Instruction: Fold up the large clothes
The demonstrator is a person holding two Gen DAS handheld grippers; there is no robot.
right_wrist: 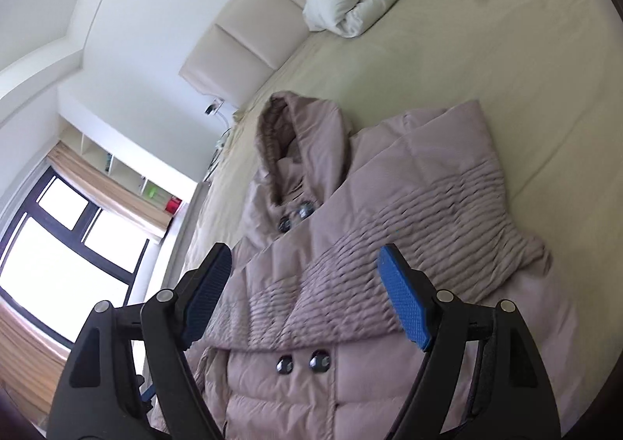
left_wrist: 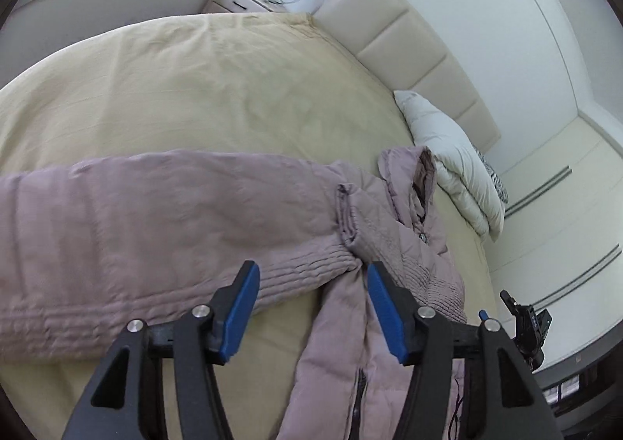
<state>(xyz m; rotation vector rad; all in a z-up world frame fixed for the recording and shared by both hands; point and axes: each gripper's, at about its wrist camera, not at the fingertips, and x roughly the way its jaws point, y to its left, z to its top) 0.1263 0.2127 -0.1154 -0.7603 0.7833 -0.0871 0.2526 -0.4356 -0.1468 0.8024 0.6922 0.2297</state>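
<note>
Blue-padded fingers [left_wrist: 383,307] of the left gripper [left_wrist: 311,280] stand wide apart and hold nothing, poised above the mauve padded coat [left_wrist: 163,222] that lies on the bed [left_wrist: 218,89]. The right gripper [right_wrist: 305,264] is likewise spread wide and empty, hovering over the coat's chest just below the hood [right_wrist: 288,140].

Taking the hood as the landmark: a sleeve [right_wrist: 436,206] lies folded across the chest directly beneath it, its ribbed quilting running slantwise toward the snap buttons [right_wrist: 301,362] lower on the front. In the left view, a sleeve or side panel [left_wrist: 350,214] ends in a cuff close beside the hood, and the long body of the coat stretches away from the hood across the bed. A white duvet [left_wrist: 455,167] is bundled against the headboard [left_wrist: 412,50], beyond the hood and apart from the coat.

As a judgement, the task looks partly done: the coat is laid out and at least one sleeve is already tucked inward. Whether the second sleeve is properly in cannot be told for certain. Still left, by the look of it, are the folds that bring the long skirt up toward the hood and make a compact bundle.
</note>
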